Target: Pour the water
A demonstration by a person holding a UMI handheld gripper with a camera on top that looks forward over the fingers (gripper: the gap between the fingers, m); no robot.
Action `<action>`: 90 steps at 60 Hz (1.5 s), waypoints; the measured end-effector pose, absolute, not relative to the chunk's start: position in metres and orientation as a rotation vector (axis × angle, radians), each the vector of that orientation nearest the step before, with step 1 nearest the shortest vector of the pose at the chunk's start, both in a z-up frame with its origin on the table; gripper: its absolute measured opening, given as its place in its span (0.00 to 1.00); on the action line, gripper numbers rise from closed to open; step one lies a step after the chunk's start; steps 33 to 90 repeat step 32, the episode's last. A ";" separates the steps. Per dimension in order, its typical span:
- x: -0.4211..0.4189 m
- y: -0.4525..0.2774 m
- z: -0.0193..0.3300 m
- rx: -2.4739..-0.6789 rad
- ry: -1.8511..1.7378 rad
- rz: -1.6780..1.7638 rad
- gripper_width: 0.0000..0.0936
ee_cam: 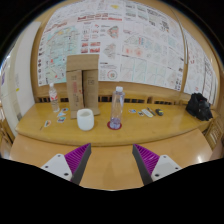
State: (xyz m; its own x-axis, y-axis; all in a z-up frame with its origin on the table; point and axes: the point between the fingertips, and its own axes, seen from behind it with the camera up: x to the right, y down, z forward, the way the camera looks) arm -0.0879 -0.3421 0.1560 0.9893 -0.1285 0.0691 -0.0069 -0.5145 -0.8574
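Observation:
A clear plastic water bottle (117, 107) stands upright on a small round coaster on the wooden table (150, 130), well beyond my fingers. A white cup (85, 118) stands to its left, a short gap away. My gripper (112, 160) is open and empty, its purple pads spread wide apart over the near part of the table. Both the bottle and the cup are far ahead of the fingertips.
A second clear bottle (54, 98) and a brown cardboard box (82, 85) stand at the back left. Small items (150, 113) lie to the right of the water bottle. A dark bag (198, 106) sits at the far right. Posters cover the wall behind.

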 end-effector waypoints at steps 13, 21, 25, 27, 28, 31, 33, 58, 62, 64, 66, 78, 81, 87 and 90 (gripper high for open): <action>-0.118 -0.461 0.179 -2.105 0.085 -0.203 0.91; -0.124 -0.501 0.183 -2.106 0.087 -0.211 0.91; -0.123 -0.513 0.186 -2.102 0.099 -0.214 0.91; -0.124 -0.515 0.189 -2.101 0.101 -0.210 0.91; -0.124 -0.517 0.190 -2.102 0.102 -0.207 0.91; -0.126 -0.521 0.192 -2.098 0.107 -0.202 0.91; -0.126 -0.521 0.193 -2.094 0.109 -0.202 0.91; -0.126 -0.521 0.193 -2.094 0.109 -0.202 0.91; -0.126 -0.521 0.193 -2.094 0.109 -0.202 0.91; -0.126 -0.521 0.193 -2.094 0.109 -0.202 0.91; -0.126 -0.521 0.193 -2.094 0.109 -0.202 0.91; -0.126 -0.521 0.193 -2.094 0.109 -0.202 0.91; -0.126 -0.521 0.193 -2.094 0.109 -0.202 0.91; -0.126 -0.521 0.193 -2.094 0.109 -0.202 0.91; -0.126 -0.521 0.193 -2.094 0.109 -0.202 0.91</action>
